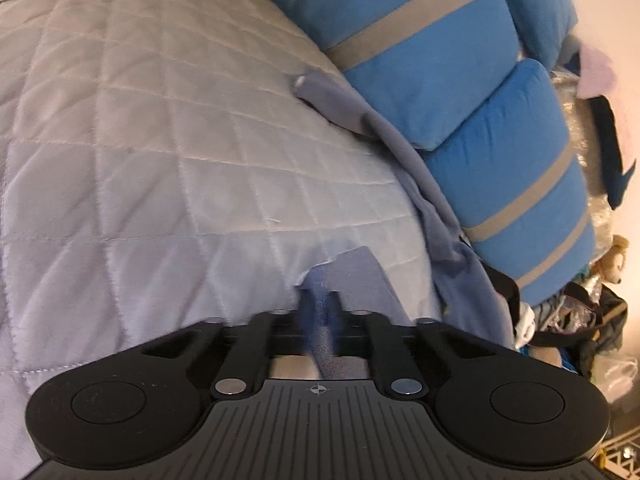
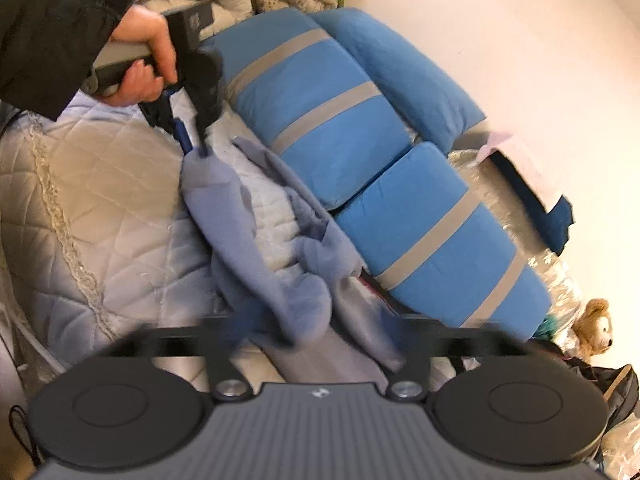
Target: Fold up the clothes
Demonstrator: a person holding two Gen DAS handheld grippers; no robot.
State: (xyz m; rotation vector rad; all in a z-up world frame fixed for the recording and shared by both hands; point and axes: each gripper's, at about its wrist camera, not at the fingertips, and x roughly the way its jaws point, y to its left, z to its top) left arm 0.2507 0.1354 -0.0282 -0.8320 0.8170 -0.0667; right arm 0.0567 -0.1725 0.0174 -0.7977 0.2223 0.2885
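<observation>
A grey-blue garment (image 2: pixel 256 236) hangs stretched over the quilted bed (image 2: pixel 100 200), crumpled along the blue pillows. My left gripper (image 1: pixel 318 300) is shut on one edge of the garment (image 1: pixel 352 276), which also trails along the pillows. In the right wrist view the left gripper (image 2: pixel 196 148) shows at the upper left, pinching the garment's top. My right gripper (image 2: pixel 276 332) is blurred; the garment bunches between its fingers, and I cannot tell whether it grips.
Blue pillows with grey stripes (image 1: pixel 460 92) (image 2: pixel 360 152) lie along the bed's right side. A teddy bear (image 2: pixel 596 328) and bags sit by the wall. The quilted cover (image 1: pixel 160 140) spreads to the left.
</observation>
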